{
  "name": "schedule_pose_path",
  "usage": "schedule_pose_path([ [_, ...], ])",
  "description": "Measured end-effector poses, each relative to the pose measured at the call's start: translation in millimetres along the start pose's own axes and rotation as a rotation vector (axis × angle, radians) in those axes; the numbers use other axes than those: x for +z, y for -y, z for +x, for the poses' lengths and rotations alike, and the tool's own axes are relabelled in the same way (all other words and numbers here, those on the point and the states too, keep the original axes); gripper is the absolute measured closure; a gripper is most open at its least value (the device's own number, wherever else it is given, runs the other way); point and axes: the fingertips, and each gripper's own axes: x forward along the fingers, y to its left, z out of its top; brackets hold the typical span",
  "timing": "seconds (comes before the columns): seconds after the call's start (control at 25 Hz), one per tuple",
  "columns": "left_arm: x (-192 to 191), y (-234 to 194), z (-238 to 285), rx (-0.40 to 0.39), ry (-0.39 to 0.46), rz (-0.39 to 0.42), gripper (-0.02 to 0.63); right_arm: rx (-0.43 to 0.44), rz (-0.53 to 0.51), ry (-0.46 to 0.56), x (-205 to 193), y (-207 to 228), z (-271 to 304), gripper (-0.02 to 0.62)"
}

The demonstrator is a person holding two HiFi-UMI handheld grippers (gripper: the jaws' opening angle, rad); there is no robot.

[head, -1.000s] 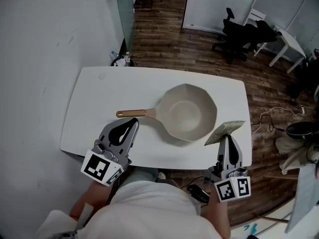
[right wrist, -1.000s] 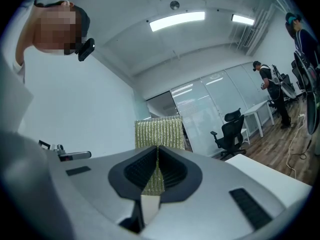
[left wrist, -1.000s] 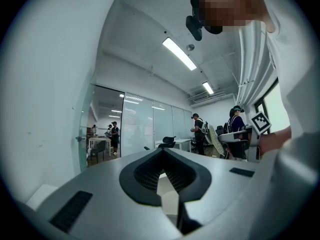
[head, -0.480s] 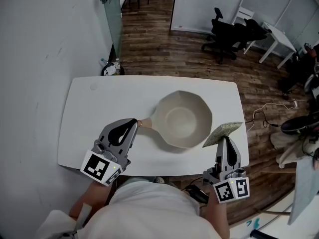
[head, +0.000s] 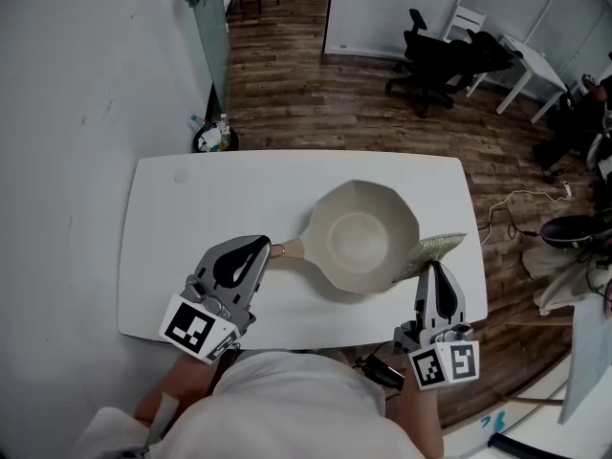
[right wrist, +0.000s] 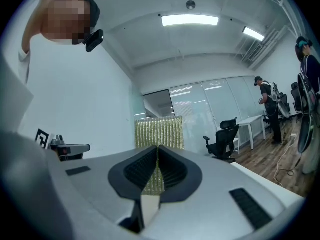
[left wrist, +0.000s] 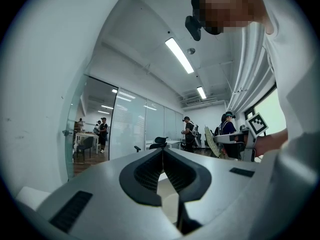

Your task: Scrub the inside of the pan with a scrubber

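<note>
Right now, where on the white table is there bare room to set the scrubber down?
The left end of the table, left of the pan handle, is bare, and so is the far strip behind the pan. The near right corner is crowded: pan, scrubber and right gripper meet there.

Bright, even ceiling strip lights (right wrist: 190, 20); soft shadows; gripper views fisheye-warped, dark vignette corners

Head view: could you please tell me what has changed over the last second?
The left gripper, fingers shut, moved forward over the handle of the pan, hiding its outer end. Nothing was grasped or released. The pan stayed put; the right gripper still grips the scrubber near its rim.
</note>
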Motion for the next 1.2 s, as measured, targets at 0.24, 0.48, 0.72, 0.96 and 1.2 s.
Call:
schedule_pose_path([
  [0.24, -14.0, -23.0, 1.6, -0.017, -0.023, -0.025, 0.594, -0.015, 0.016, -0.006, -8.9, -6.2, 19.4, 0.568],
  [0.48, -14.9, -29.2, 7.0, 0.003, -0.015, -0.027, 0.594, 0.034, 0.016, -0.038, -12.2, -6.2, 33.8, 0.568],
  [0.72, -13.8, -33.3, 13.6, 0.029, 0.014, -0.094, 0.593, 0.108, -0.011, -0.073, -14.8, -3.2, 53.5, 0.568],
  [0.96, -15.4, -36.1, 11.1, 0.072, 0.018, -0.069, 0.594, 0.125, -0.012, -0.072, -21.6, 5.5, 62.4, 0.568],
  [1.2, -19.3, -35.0, 11.5, 0.058, 0.047, -0.069, 0.593, 0.139, 0.013, -0.082, -35.5, 8.5, 70.6, 0.568],
])
